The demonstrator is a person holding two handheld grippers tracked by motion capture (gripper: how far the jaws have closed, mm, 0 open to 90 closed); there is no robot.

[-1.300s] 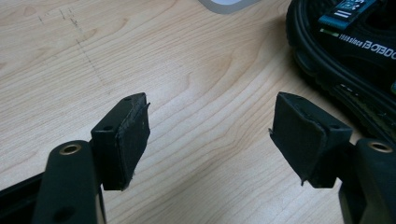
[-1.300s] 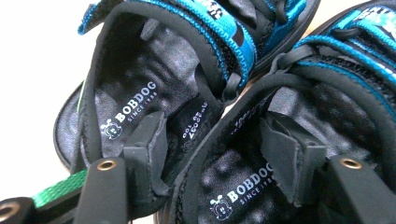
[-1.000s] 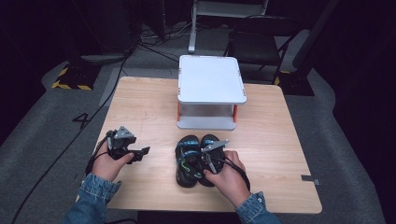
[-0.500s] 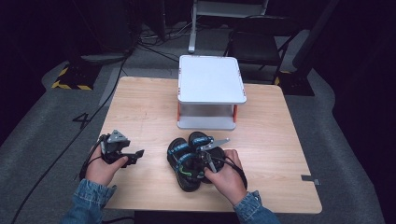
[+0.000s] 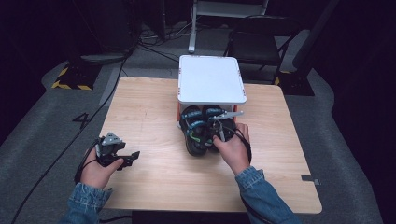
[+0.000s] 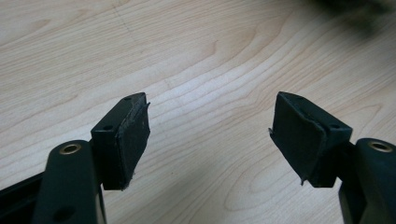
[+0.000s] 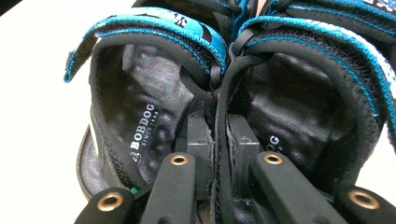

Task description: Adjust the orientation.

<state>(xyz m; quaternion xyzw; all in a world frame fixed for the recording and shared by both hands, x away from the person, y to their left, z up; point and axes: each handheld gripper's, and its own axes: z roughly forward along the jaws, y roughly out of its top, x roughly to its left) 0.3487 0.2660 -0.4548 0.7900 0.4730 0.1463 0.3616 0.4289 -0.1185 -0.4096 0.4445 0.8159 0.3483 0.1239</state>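
A pair of black sandals with blue straps (image 5: 200, 128) lies side by side on the wooden table (image 5: 144, 107), toes just under the white stand (image 5: 211, 79). My right gripper (image 5: 217, 131) comes in from the heel side. In the right gripper view its jaws have just been closing, and the right gripper (image 7: 219, 126) is shut on the touching inner edges of the left sandal (image 7: 140, 116) and the right sandal (image 7: 303, 93). My left gripper (image 5: 132, 157) rests low at the table's front left. In the left gripper view the left gripper (image 6: 210, 135) stands open over bare wood.
The white stand has orange legs (image 5: 178, 114) and sits at the table's far middle. Behind the table are a dark chair (image 5: 254, 44) and cables on the floor. A yellow-black striped marker (image 5: 70, 79) lies on the floor at the left.
My right hand has carried the pair of sandals from the front middle of the table away toward the stand. My left hand has drifted a little toward the front left.
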